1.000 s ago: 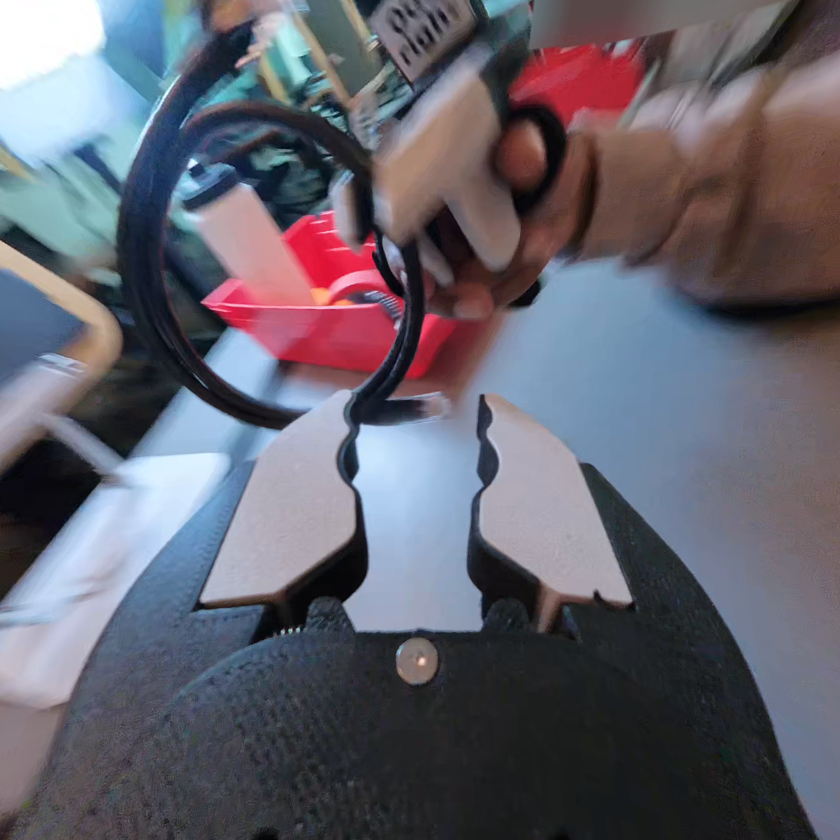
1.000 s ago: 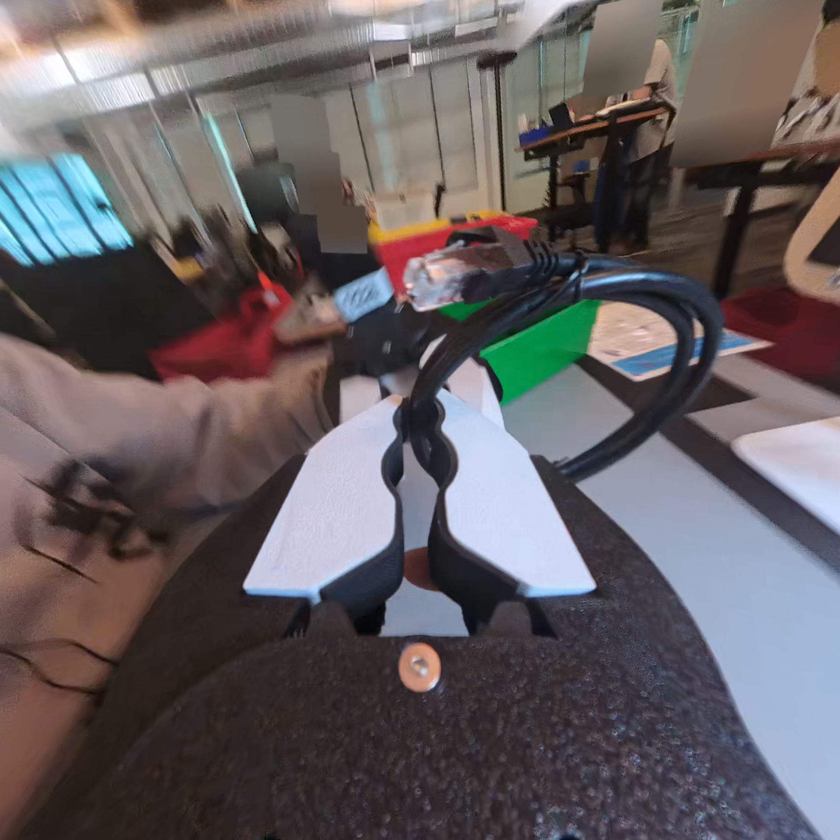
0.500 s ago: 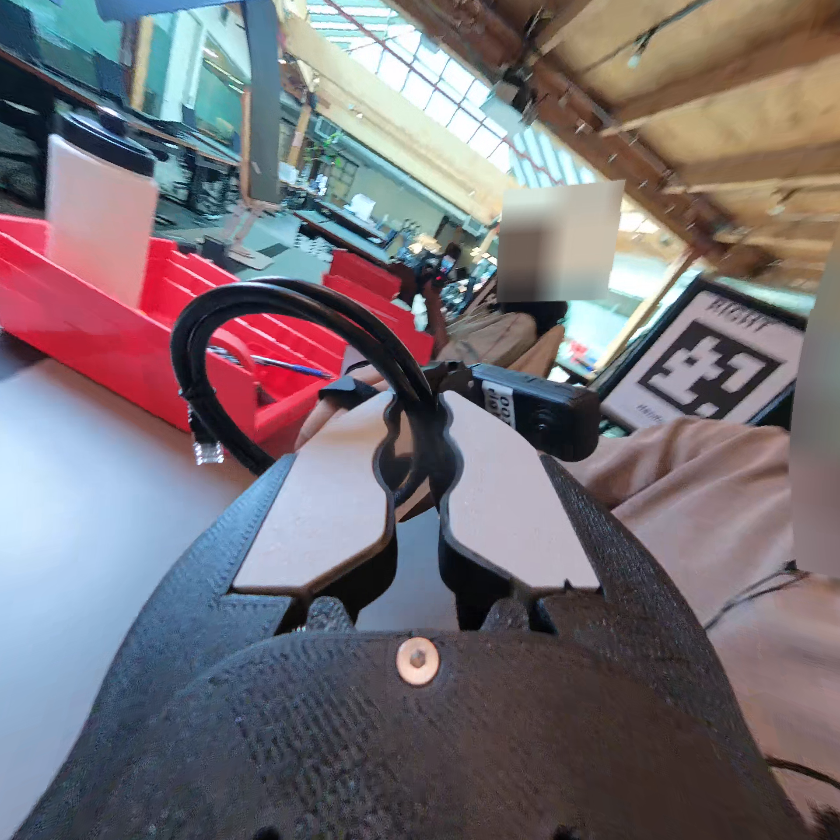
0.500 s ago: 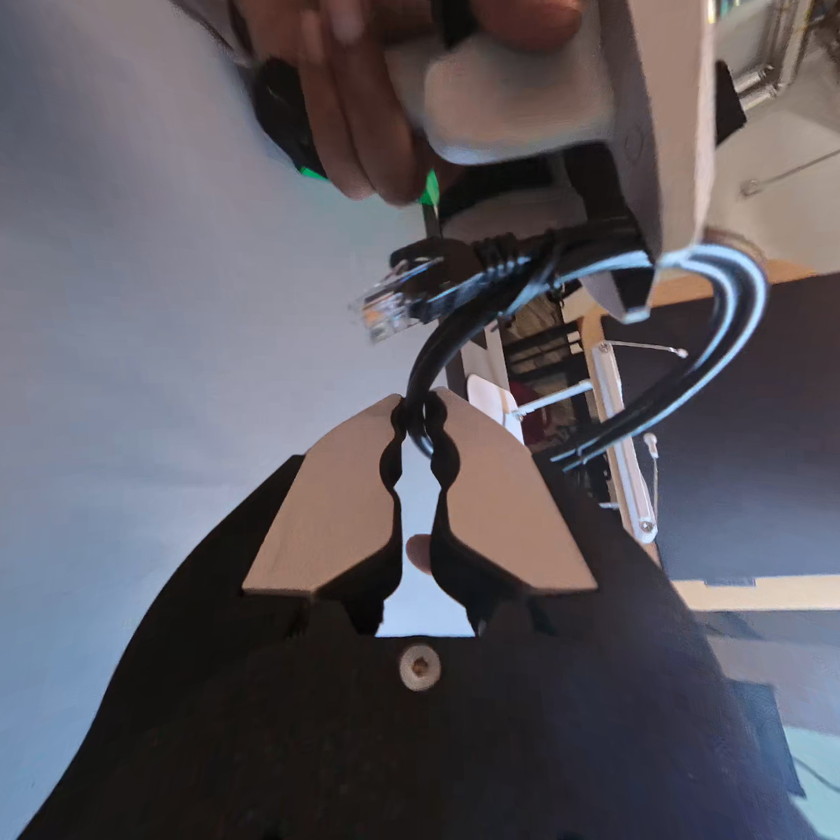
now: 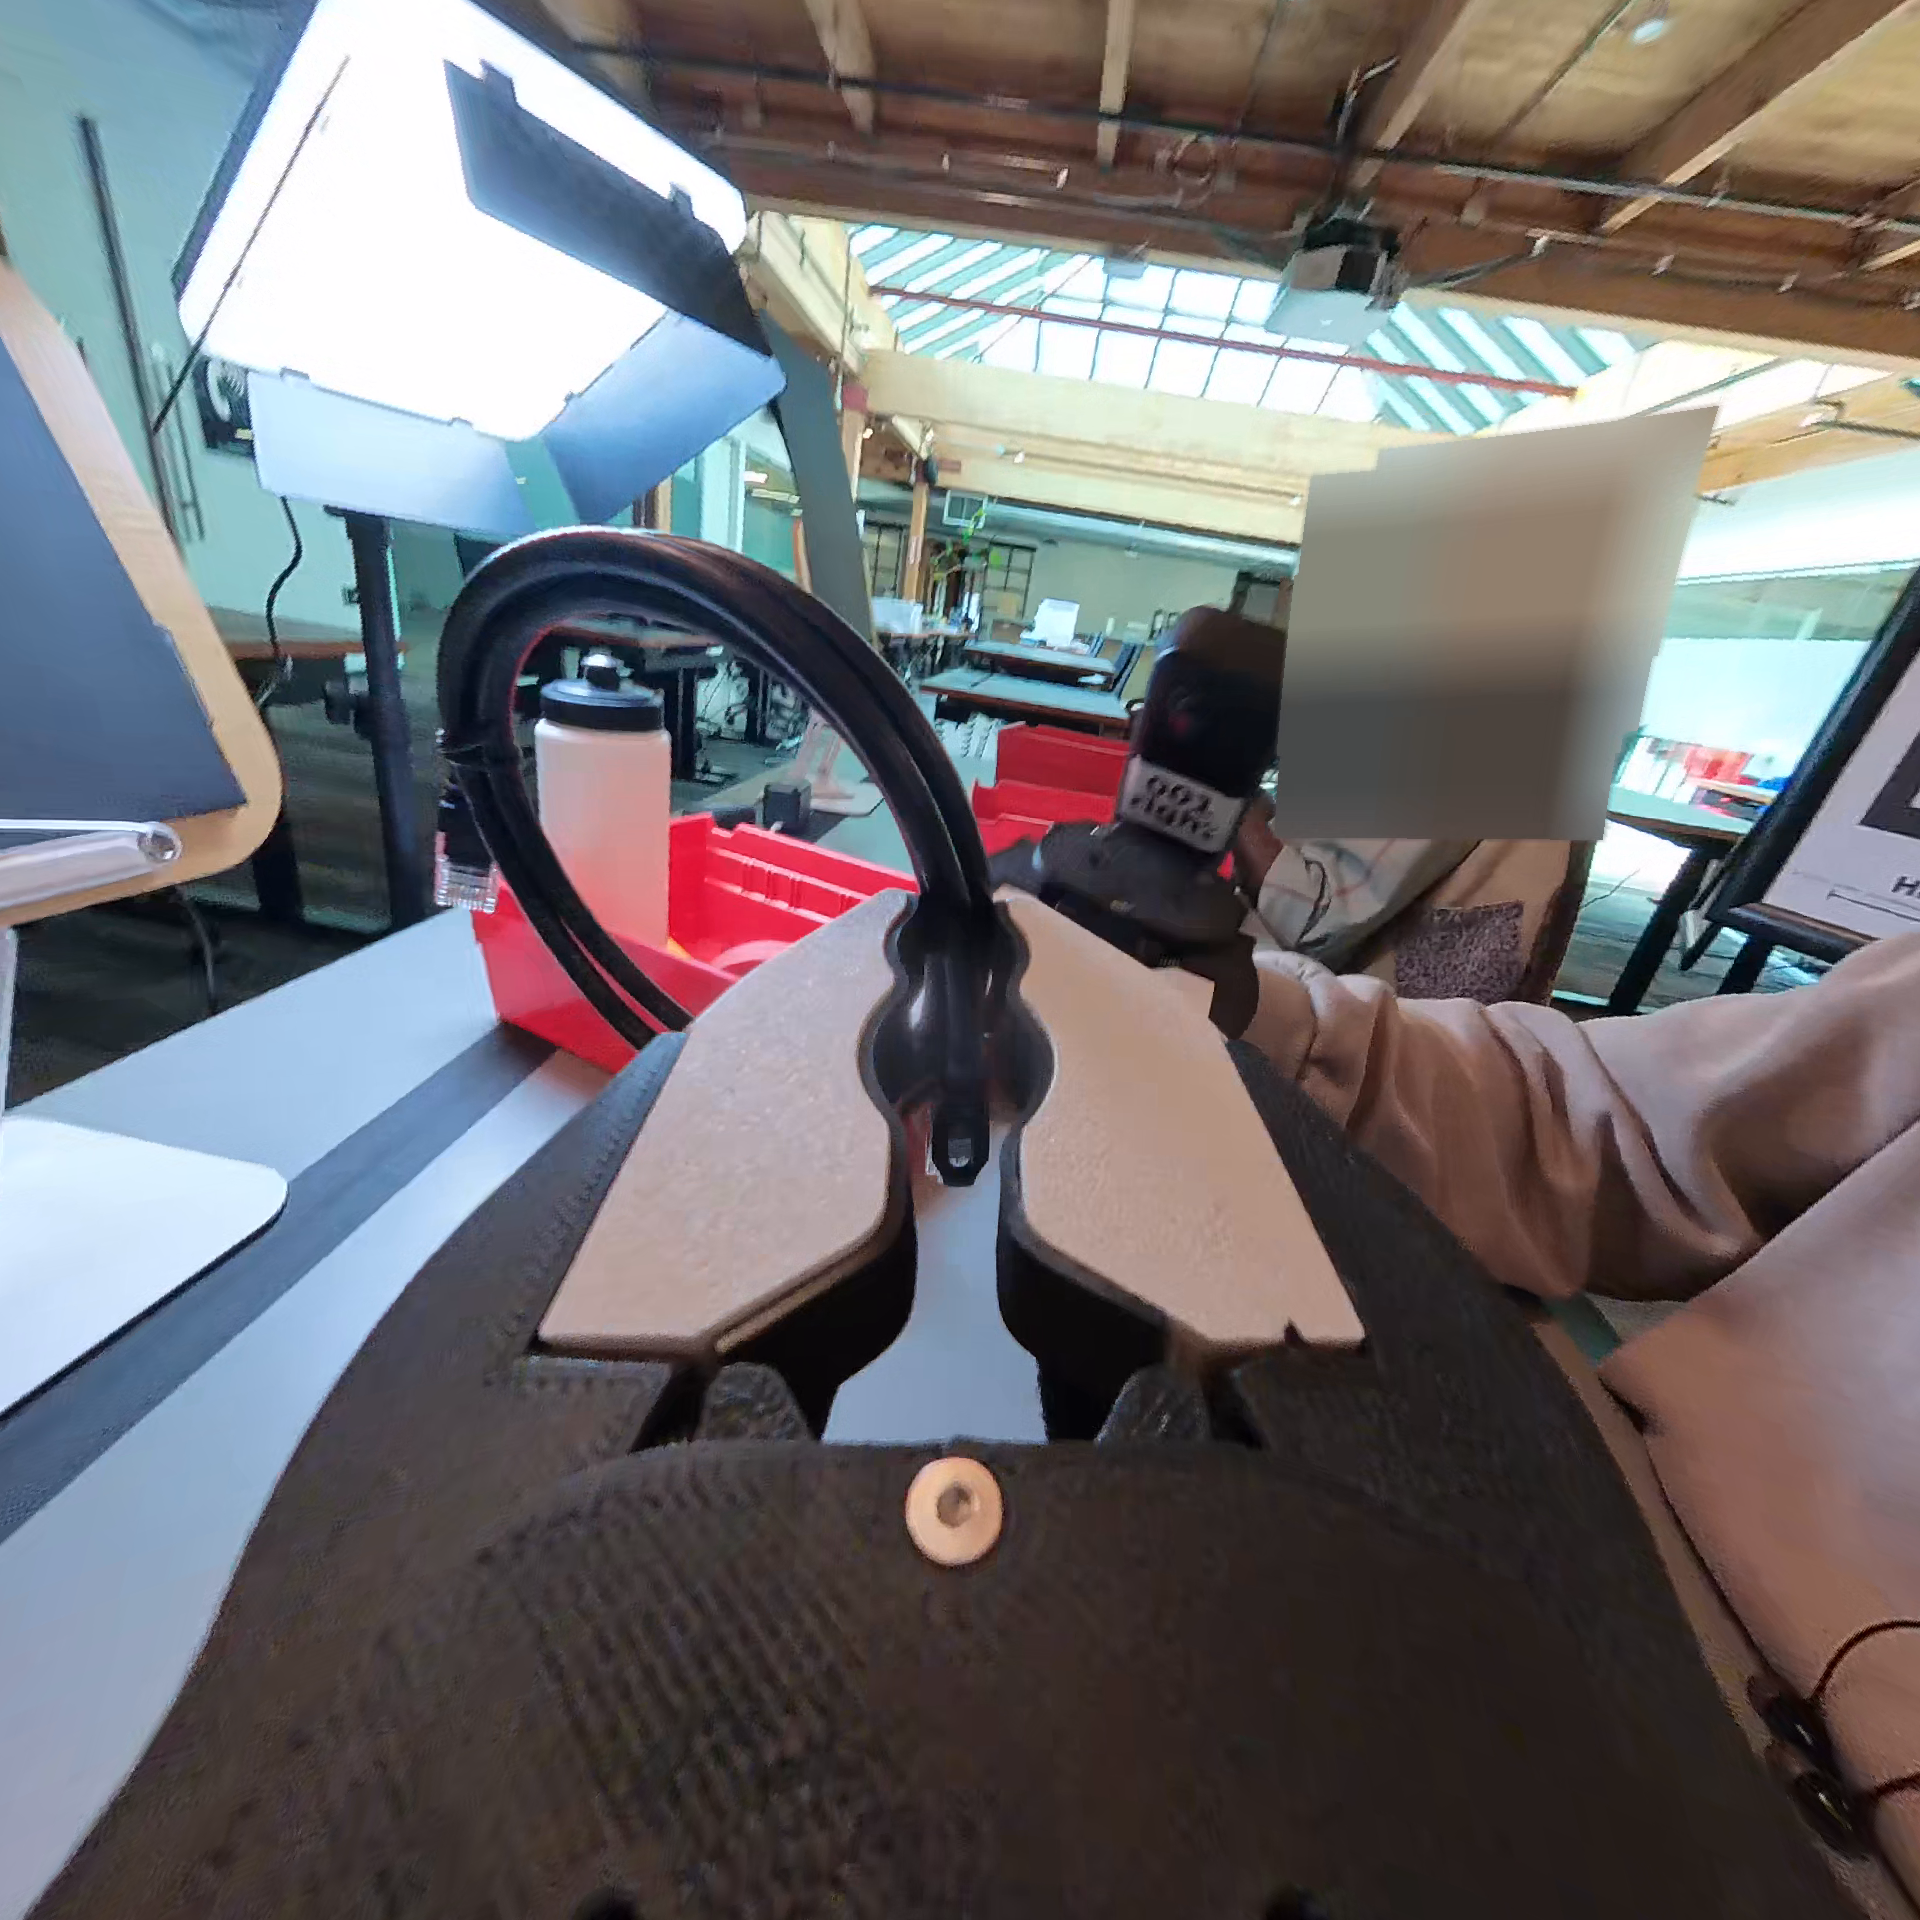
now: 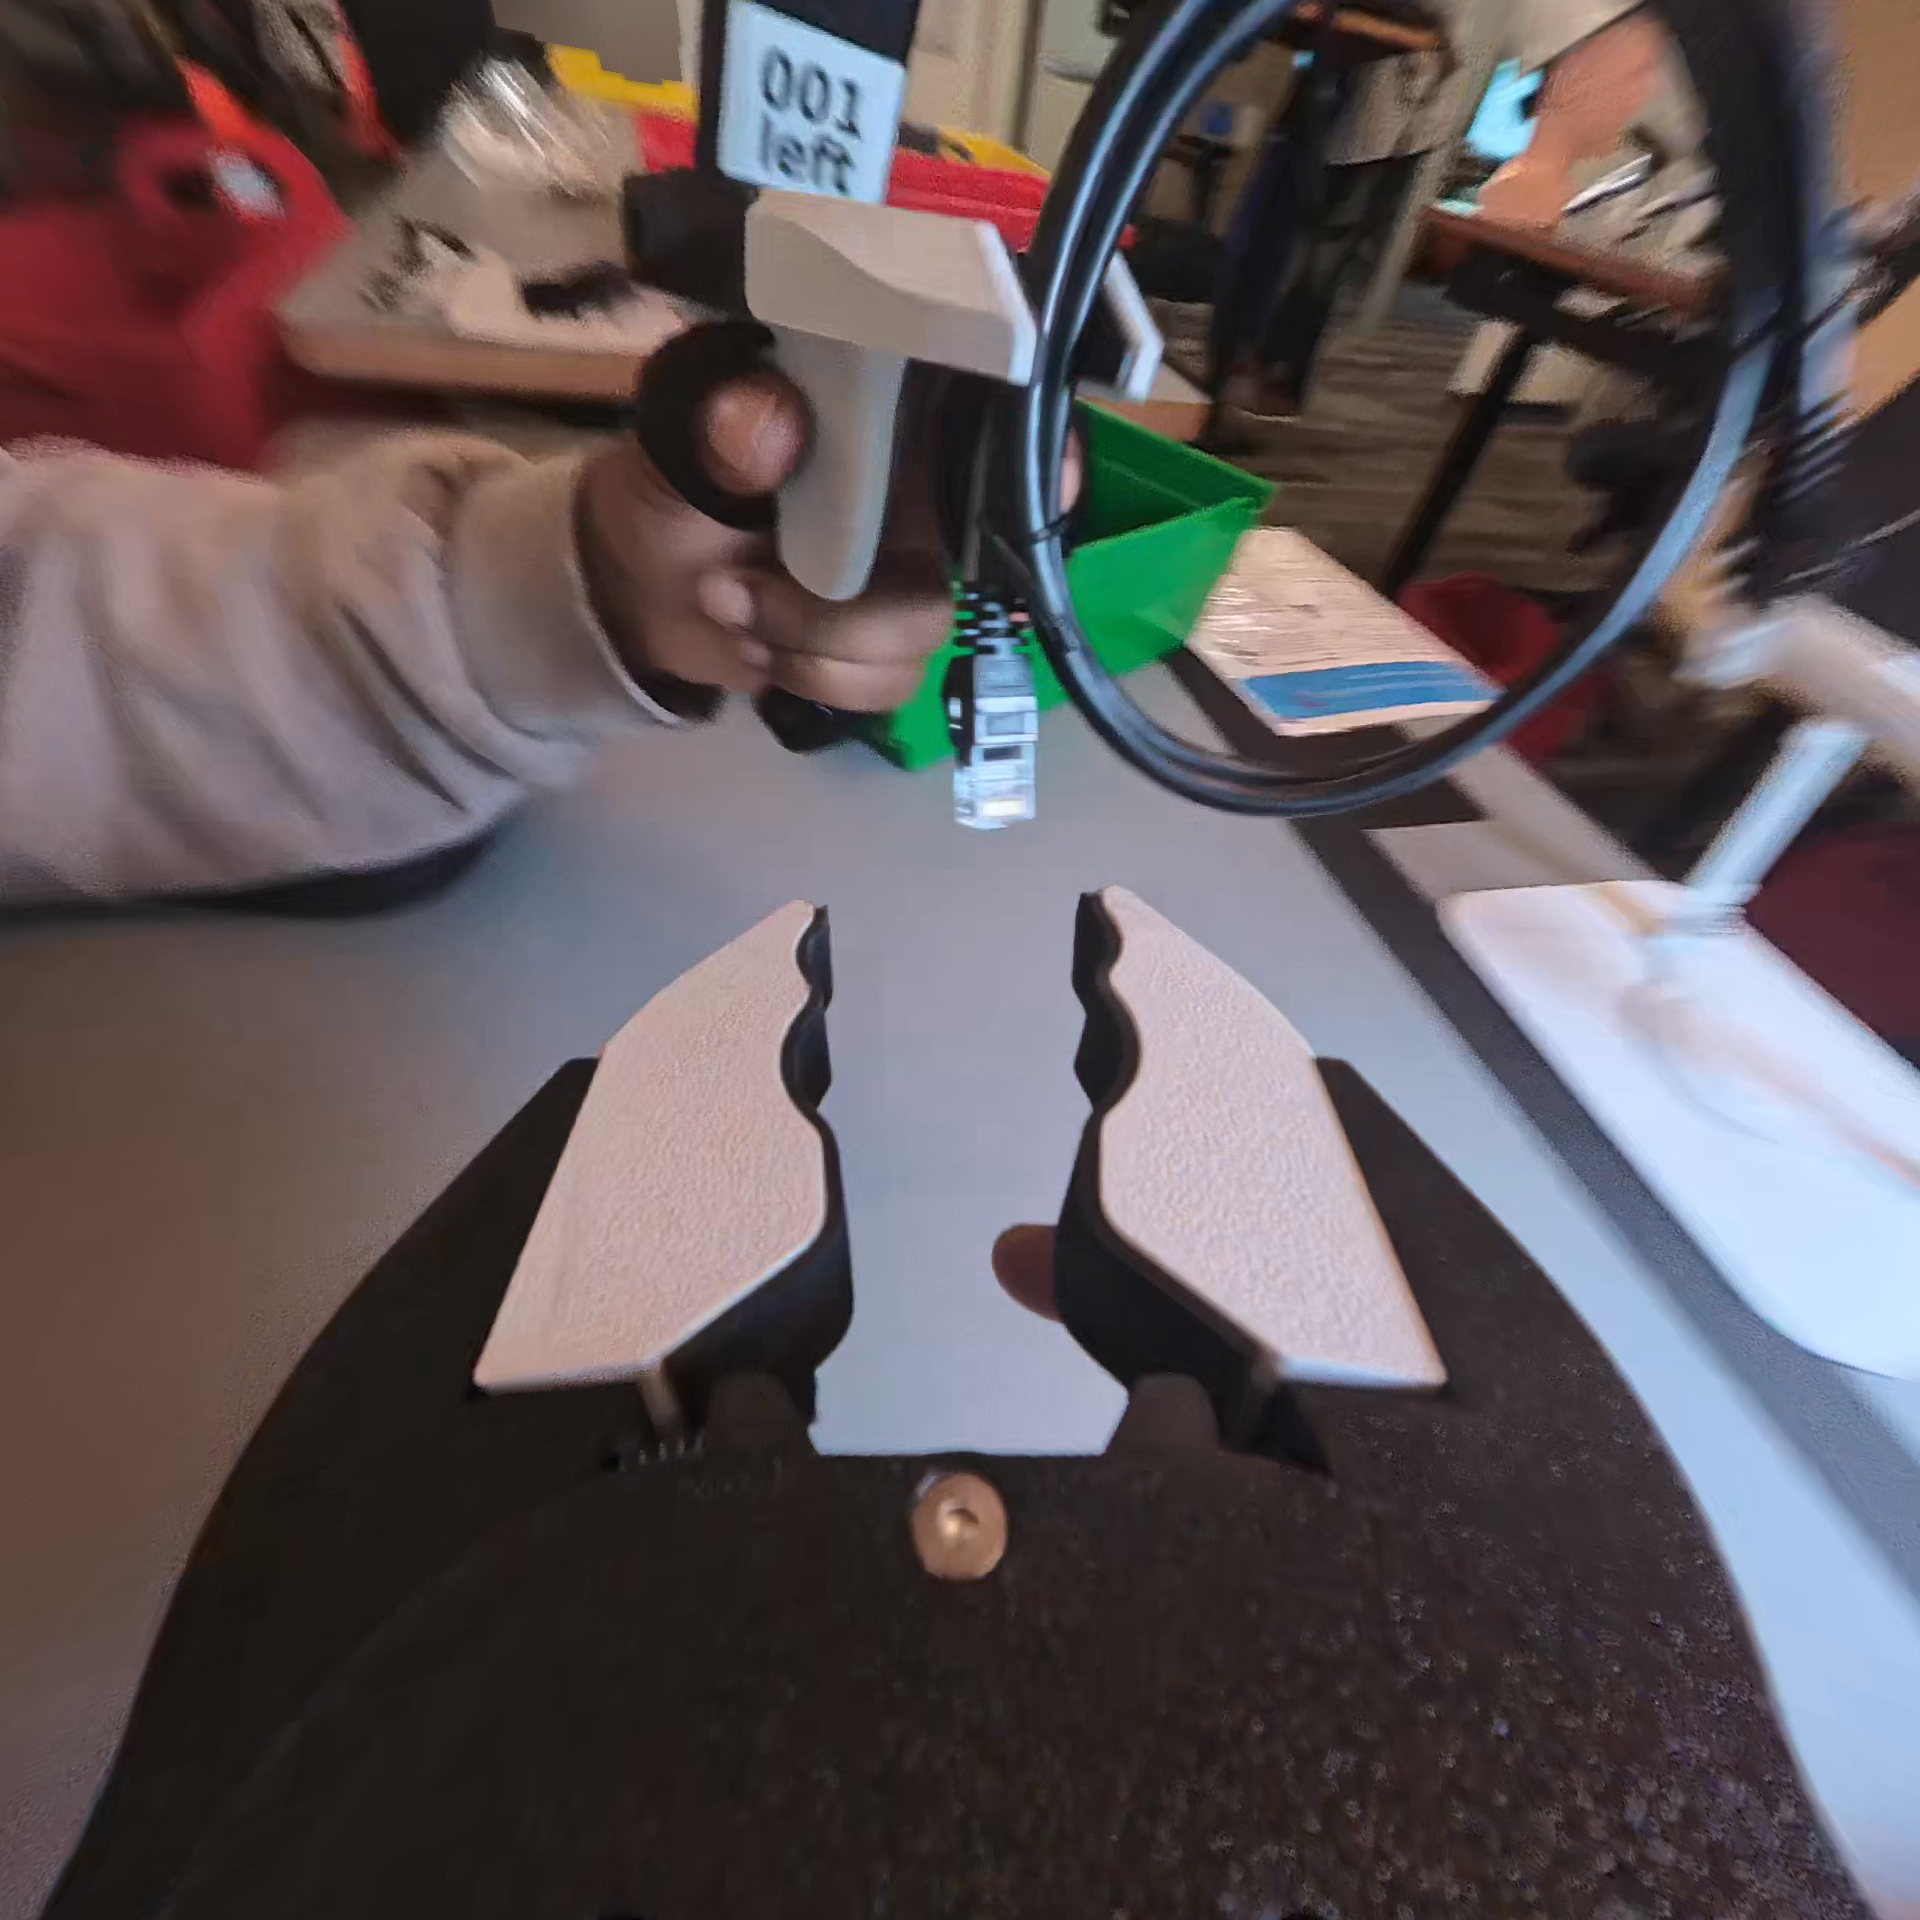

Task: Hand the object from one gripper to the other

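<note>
Above the grey desk (image 6: 312, 1091), the left tool (image 5: 956, 925) is clamped on the coiled black cable (image 5: 727, 603), which loops up ahead of it; the right tool (image 6: 951, 914) gapes wide and empty, just short of the cable's dangling plug (image 6: 995, 748).

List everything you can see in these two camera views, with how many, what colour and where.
Coiled cable: one, black with clear plugs, clamped in the left gripper.
Bin: one, red, on the table behind the cable.
Bottle: one, white with black cap, standing in the red bin.
Bin: one, green, on the table's far side.
Table: one, grey.
Light panel: one, bright white, upper left.
Left gripper: black with pale fingers, shut on the cable.
Right gripper: same colours, open, empty.
</note>
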Demonstrator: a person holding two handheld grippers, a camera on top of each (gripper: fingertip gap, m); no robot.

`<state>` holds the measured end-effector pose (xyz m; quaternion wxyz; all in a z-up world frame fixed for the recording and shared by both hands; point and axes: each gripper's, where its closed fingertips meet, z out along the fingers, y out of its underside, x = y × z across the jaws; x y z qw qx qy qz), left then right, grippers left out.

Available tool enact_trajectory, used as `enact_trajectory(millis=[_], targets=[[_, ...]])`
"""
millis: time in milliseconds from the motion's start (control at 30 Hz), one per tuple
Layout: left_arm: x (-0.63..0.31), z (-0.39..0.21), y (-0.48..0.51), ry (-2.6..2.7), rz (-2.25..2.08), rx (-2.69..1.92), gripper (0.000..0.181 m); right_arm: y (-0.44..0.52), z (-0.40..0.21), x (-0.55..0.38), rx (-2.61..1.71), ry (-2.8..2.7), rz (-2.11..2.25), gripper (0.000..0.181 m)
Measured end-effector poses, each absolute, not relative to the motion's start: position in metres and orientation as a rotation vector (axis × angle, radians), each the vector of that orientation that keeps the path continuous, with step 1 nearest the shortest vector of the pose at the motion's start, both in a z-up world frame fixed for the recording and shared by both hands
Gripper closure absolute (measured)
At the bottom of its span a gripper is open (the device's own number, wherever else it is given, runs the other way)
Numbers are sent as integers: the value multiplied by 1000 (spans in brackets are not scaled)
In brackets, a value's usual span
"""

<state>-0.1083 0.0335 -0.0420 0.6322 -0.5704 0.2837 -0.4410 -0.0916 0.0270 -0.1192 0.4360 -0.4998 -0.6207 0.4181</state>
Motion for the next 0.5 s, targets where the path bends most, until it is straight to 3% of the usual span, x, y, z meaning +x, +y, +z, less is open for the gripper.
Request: enact_trajectory(millis=[33, 300, 500], targets=[[-108, -39, 30, 658, -1029, -1272, 170, 15, -119, -98, -1263, -1535, 1189, 134], [-109, -14, -2, 727, -1133, -1013, 169, -1, -54, -93, -1193, -1018, 2150, 144], [-103, -5, -23, 811, -1072, -867, 169, -21, -58, -102, -1299, -1100, 2226, 167]])
